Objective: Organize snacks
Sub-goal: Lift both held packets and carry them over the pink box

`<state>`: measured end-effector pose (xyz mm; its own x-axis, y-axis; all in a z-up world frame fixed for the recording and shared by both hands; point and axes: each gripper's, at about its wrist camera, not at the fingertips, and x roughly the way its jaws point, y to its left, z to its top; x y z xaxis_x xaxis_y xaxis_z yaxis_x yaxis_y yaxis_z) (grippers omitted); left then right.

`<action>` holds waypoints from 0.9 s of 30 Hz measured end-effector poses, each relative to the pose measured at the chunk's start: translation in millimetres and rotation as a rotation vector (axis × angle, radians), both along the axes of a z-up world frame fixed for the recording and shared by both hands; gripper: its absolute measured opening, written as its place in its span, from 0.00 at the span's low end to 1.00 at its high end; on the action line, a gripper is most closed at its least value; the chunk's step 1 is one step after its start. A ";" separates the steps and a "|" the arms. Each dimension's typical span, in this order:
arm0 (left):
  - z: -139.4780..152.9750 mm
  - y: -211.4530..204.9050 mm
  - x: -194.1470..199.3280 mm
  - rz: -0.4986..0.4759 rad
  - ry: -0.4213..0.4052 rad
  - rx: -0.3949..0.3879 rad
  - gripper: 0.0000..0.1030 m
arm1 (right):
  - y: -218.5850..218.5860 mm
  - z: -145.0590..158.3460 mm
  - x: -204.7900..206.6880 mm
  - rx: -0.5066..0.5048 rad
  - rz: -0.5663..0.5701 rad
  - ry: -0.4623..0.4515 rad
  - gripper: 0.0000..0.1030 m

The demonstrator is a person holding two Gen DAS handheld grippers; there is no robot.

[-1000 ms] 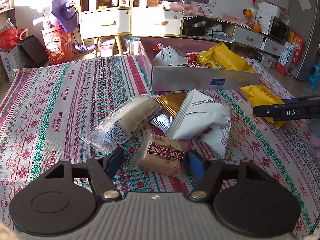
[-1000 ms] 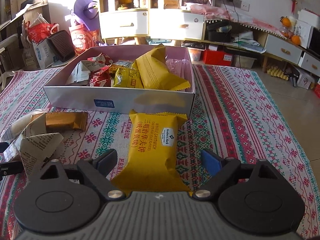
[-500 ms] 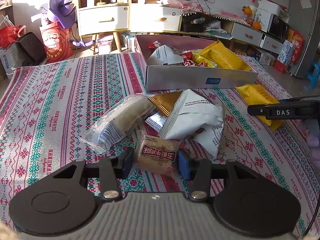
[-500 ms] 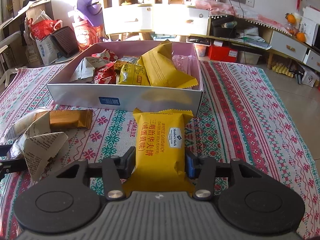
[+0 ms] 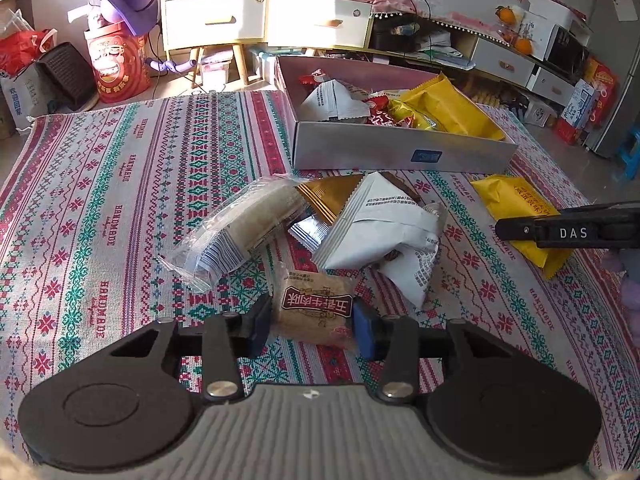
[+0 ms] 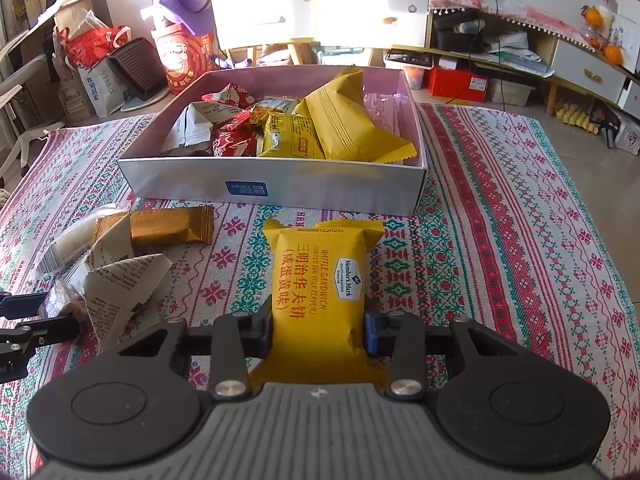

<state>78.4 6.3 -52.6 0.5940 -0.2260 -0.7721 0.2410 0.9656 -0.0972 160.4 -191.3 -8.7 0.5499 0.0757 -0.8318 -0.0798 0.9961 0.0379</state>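
In the left wrist view a small brown snack pack [image 5: 316, 304] with a dark red label lies on the patterned cloth. My left gripper [image 5: 312, 326] has its jaws closing on the pack, pads against both sides. In the right wrist view my right gripper [image 6: 318, 330] has its jaws closing on a yellow waffle packet [image 6: 320, 272], which is pinched at its near end. The silver box [image 6: 320, 188] stands just beyond the packet and holds several yellow, red and white packets.
Loose snacks lie in front of the box [image 5: 360, 152]: a clear-wrapped cake [image 5: 244, 232], a gold packet [image 5: 332, 196] and a white packet [image 5: 384, 228]. A finger [image 5: 568, 232] of the right gripper reaches in from the right. Drawers and clutter stand behind the table.
Both grippers went from wide open to closed in on their packs: the left on the brown snack pack, the right on the yellow waffle packet. Neither hand shifted much.
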 end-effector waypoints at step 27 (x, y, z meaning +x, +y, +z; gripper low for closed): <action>37.1 8.3 -9.5 0.051 0.065 -0.080 0.47 | 18.6 43.1 -22.8 0.102 0.071 0.049 0.35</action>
<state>68.9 14.6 -15.5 0.5554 -0.2595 -0.7901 0.1828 0.9649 -0.1885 137.7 -172.7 34.4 0.4992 0.1991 -0.8433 -0.1460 0.9787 0.1446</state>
